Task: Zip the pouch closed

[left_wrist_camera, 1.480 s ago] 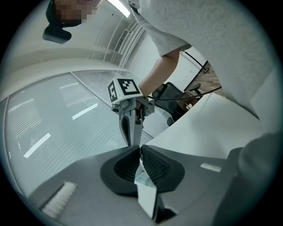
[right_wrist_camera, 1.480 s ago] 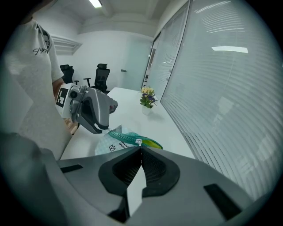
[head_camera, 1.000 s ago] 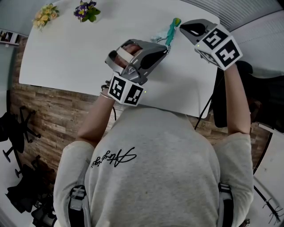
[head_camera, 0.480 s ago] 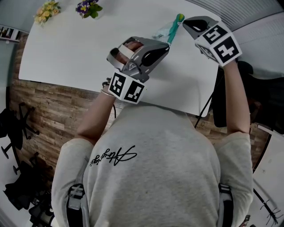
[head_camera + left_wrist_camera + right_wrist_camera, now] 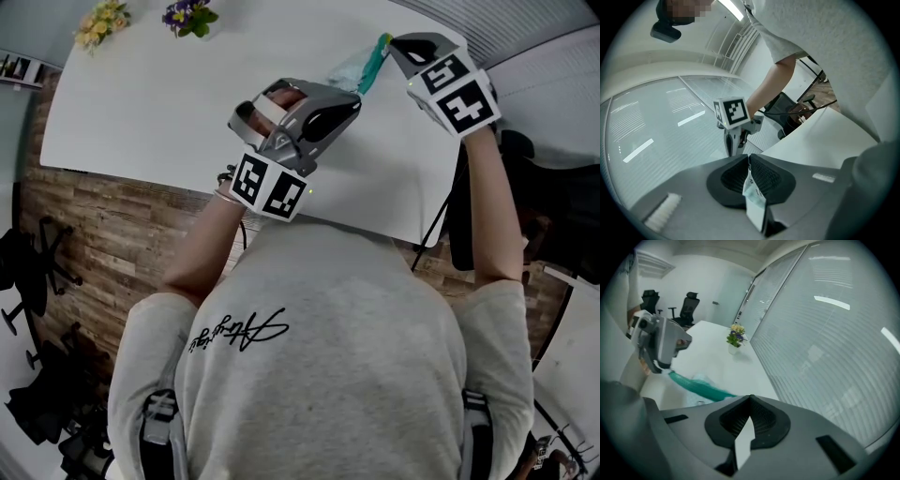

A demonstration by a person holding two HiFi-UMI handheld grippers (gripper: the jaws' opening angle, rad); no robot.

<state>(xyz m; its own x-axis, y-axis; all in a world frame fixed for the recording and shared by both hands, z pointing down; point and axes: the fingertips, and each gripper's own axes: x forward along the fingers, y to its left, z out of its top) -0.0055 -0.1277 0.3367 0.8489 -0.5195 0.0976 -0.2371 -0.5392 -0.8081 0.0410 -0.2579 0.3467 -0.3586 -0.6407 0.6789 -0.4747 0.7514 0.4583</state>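
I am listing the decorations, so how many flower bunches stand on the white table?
2. The yellow bunch is near the table's far left corner; the purple bunch is just right of it. More may be hidden.

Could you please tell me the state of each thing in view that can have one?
Left hand-held gripper: shut on the pouch, at a corner.
Right hand-held gripper: shut on the zip, at its end.
Pouch: stretched between the two.
Zip: taut; whether closed, cannot tell.
Purple flowers: upright on the table.
Yellow flowers: upright on the table.
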